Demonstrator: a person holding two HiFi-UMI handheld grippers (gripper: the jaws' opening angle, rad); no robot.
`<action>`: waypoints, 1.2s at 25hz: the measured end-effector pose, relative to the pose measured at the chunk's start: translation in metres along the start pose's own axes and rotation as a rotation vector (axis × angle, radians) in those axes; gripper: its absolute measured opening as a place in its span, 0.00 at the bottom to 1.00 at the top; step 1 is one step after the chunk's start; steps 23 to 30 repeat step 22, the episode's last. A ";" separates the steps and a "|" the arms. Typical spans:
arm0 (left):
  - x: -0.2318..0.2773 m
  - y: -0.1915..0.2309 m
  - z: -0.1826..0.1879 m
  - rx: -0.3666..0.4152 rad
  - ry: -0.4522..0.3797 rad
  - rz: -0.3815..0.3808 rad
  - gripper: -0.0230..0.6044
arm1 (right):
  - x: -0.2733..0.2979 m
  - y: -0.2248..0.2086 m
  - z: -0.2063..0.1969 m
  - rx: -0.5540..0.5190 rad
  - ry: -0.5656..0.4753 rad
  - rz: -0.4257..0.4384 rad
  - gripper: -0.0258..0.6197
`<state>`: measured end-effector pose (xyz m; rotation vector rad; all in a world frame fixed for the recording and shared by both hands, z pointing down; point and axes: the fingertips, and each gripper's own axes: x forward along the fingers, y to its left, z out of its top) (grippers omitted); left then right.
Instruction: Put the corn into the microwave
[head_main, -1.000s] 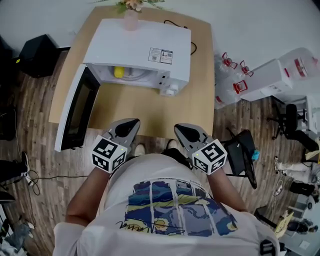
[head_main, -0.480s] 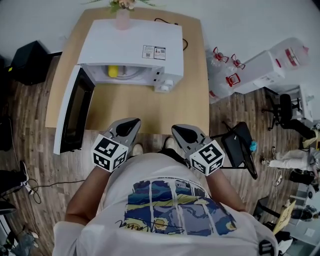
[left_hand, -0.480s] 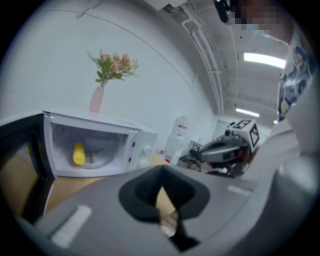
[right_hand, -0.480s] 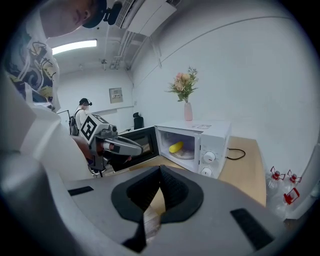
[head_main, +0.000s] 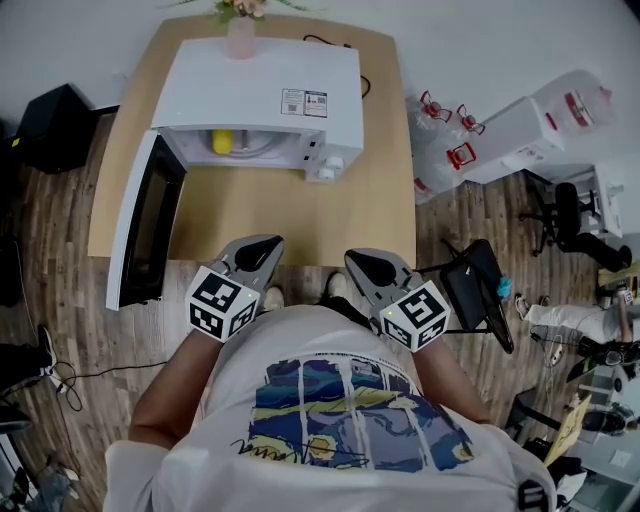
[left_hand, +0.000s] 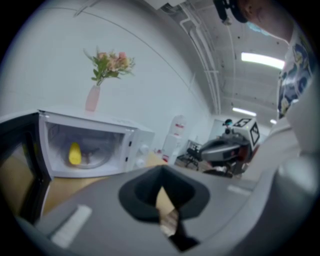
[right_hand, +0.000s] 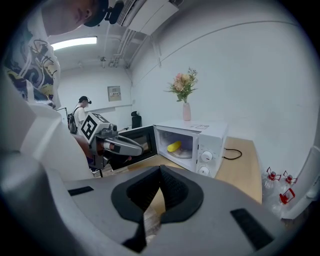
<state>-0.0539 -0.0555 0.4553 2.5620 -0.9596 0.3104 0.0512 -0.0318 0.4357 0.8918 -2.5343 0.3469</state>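
Close against the person's shirt (head_main: 330, 400) in the head view, the left gripper (head_main: 264, 245) and right gripper (head_main: 362, 262) are side by side at the near edge of the table (head_main: 300, 215). Each gripper's own view shows its dark pads pressed together at the tips with nothing between them. Only from above does the pair show together. The left gripper view catches the other gripper off to its right, and the right gripper view sees its partner to its left.

Farther along the table stands the white microwave (head_main: 270, 85), its door (head_main: 145, 225) swung wide to the left. The corn (head_main: 221, 142) lies inside on the glass plate (right_hand: 184, 151), toward the left of the opening. It is a small, smooth, bright yellow piece. From above it is only a patch under the roof edge. The right gripper view shows it lying at a slant, and also the two knobs (right_hand: 206, 156).

A pink vase (left_hand: 92, 98) of flowers sits on top at the back. Beyond the table's right side are water jugs (head_main: 575, 105).
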 end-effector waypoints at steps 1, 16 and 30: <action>0.000 0.000 -0.001 0.002 0.002 0.000 0.05 | 0.001 0.001 0.000 -0.001 0.000 0.000 0.05; -0.013 0.012 -0.007 0.001 0.009 0.019 0.05 | 0.014 0.011 0.009 -0.044 0.013 0.023 0.05; -0.012 0.016 -0.006 0.004 0.010 0.024 0.05 | 0.019 0.009 0.008 -0.044 0.021 0.029 0.05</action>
